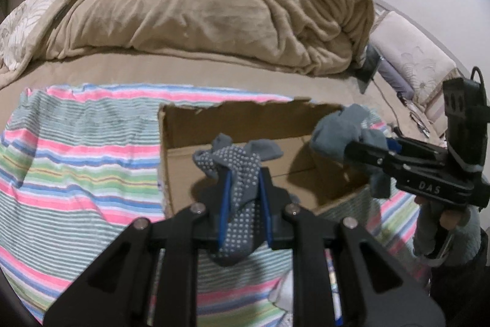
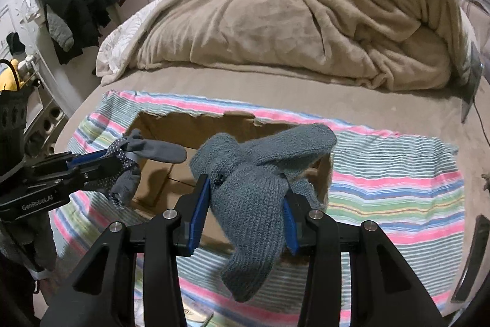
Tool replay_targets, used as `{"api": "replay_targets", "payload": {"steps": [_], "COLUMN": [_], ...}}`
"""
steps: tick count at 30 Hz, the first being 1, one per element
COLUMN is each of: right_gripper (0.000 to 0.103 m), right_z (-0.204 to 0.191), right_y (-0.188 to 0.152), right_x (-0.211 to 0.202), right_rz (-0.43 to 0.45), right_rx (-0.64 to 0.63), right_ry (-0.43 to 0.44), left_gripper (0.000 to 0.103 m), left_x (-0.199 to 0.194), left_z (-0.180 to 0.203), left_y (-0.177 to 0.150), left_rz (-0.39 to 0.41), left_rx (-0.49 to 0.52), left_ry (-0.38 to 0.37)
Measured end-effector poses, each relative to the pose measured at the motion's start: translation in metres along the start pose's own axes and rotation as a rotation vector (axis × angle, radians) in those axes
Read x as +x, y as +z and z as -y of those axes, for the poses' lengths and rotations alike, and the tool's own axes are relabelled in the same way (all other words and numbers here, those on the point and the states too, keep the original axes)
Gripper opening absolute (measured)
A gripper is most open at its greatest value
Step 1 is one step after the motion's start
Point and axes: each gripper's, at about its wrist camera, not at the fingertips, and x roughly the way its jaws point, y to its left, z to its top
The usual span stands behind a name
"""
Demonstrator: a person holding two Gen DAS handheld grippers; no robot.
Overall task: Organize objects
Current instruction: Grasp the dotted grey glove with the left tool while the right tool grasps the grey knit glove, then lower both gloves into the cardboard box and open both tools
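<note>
Left wrist view, going left to right: one striped towel (image 1: pixel 76 161) in pink, green, blue and white covers the lower left of the frame, flat on the beige bed sheet (image 1: pixel 183 69). At centre stands one open brown cardboard box (image 1: pixel 232 124) with a torn, ragged far edge. Its floor looks bare. The left gripper (image 1: pixel 243 204) is clamped on one thin grey sock with white grip dots (image 1: pixel 239 173), which hangs in front of the box's near wall. At right, the right gripper (image 1: pixel 364 149) is clamped on one thick grey knitted sock (image 1: pixel 340 127), held over the box's right rim. A hand (image 1: pixel 450 219) grips its handle at the lower right.

Right wrist view: the left gripper (image 2: pixel 113 157) and dotted sock (image 2: pixel 147 152) sit at the box's (image 2: pixel 190 127) left edge, and the knitted sock (image 2: pixel 251 192) fills the centre. One heaped tan blanket (image 2: pixel 306 20) lies well behind the box. Open towel (image 2: pixel 398 173) lies to the right.
</note>
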Motion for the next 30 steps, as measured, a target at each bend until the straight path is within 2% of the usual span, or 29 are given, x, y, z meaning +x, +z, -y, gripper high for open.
{"api": "replay_targets", "payload": {"steps": [5,10,14,22,23,25,27,30], "right_gripper": [0.046,0.048,0.067,0.067,0.067,0.071,0.076,0.077], "right_z": [0.002,0.005,0.005,0.002,0.0,-0.004,-0.008,-0.016], "right_y": [-0.001,-0.003,-0.002,-0.008,-0.009,-0.014,-0.018,-0.026], "right_x": [0.016,0.022,0.014,-0.016,-0.02,-0.03,-0.038,-0.048], "right_rz": [-0.03,-0.034,-0.011,0.022,0.025,0.03,0.03,0.03], "right_rx": [0.006,0.021,0.021,0.036,0.037,0.032,0.029,0.023], "right_ry": [-0.008,-0.02,-0.03,-0.039,-0.04,-0.044,-0.042,-0.038], "left_gripper": [0.02,0.028,0.031,0.032,0.035,0.048,0.068,0.072], "left_x": [0.016,0.02,0.012,-0.017,-0.02,-0.03,-0.039,-0.051], "left_z": [-0.003,0.002,0.007,0.02,0.021,0.024,0.026,0.028], "left_y": [0.0,0.0,0.002,-0.001,-0.002,-0.007,-0.011,-0.018], "left_rz": [-0.028,-0.038,-0.026,-0.005,-0.003,0.001,0.013,0.03], "left_rx": [-0.003,0.006,0.02,0.037,0.039,0.041,0.033,0.021], "left_ry": [0.018,0.043,0.061,0.085,0.088,0.095,0.091,0.088]}}
